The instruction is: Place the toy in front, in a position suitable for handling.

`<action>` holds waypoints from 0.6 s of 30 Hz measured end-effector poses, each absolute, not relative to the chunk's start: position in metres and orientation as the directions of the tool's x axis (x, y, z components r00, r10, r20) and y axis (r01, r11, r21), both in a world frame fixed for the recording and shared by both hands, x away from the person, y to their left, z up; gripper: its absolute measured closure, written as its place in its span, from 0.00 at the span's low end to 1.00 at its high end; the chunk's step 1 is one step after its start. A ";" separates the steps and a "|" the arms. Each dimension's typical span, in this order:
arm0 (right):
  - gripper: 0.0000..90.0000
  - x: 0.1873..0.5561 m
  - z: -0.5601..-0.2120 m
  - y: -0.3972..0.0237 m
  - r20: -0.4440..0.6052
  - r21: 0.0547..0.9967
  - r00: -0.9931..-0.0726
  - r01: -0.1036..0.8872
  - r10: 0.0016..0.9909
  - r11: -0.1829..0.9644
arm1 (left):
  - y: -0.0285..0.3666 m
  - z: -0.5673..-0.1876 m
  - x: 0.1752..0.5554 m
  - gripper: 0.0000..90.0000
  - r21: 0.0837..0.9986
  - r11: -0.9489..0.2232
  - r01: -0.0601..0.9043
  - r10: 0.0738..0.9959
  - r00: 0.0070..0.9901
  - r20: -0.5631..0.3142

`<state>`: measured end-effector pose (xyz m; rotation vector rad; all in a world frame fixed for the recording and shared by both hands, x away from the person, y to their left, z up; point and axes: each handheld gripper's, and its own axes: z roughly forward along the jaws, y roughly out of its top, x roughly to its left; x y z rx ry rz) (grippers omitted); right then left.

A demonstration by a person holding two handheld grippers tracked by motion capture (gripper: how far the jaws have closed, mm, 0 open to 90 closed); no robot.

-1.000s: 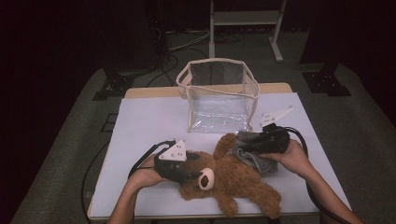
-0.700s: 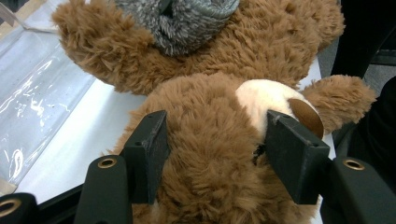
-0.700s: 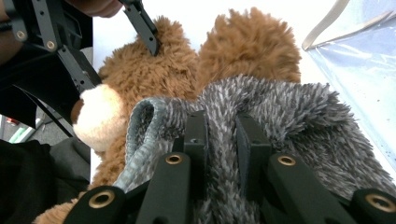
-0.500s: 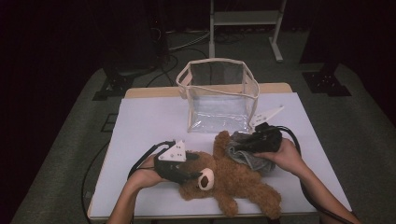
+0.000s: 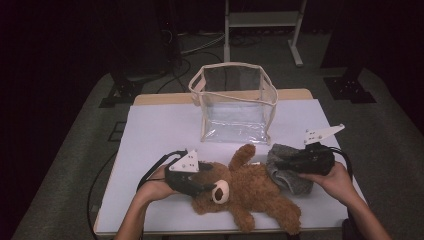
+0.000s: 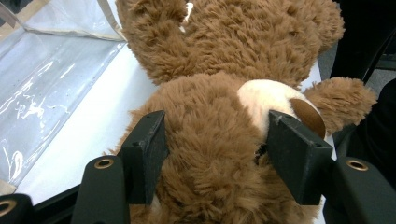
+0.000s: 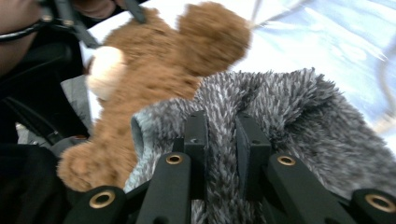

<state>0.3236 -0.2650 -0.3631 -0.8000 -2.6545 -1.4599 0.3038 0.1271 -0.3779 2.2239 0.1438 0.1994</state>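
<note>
Gripping a shaggy brown teddy bear (image 5: 250, 187) and a grey fuzzy cloth (image 5: 290, 172) on the white bench (image 5: 150, 135).
Left gripper (image 6: 215, 149) jaws, just easing wider, straddle the bear's head, hiding its face; right gripper (image 7: 222, 144) jaws pinch the cloth, blurred. Clear, cream-trimmed plastic bag (image 5: 235, 102) stands behind.

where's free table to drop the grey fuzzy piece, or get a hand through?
Bare table left of the clear bag, down to the left gripper. Smaller patch right of the bag, behind the right gripper. Crowded: front middle, where the teddy bear and grey fuzzy piece lie.
</note>
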 end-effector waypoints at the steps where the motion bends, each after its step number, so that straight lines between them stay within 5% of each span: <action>1: 0.85 0.322 -0.362 -0.259 0.240 0.791 -0.879 0.423 0.412 0.443 | 0.127 -0.378 0.304 0.43 0.789 -0.613 0.034 0.173 0.981 0.092; 9: 0.85 0.305 -0.358 -0.210 0.217 0.811 -0.935 0.332 0.279 0.482 | 0.128 -0.378 0.304 0.43 0.789 -0.614 0.032 0.175 0.980 0.096; 18: 0.85 0.311 -0.367 -0.227 0.207 0.798 -0.914 0.365 0.350 0.479 | 0.135 -0.371 0.301 0.40 0.774 -0.634 0.002 0.164 0.978 0.132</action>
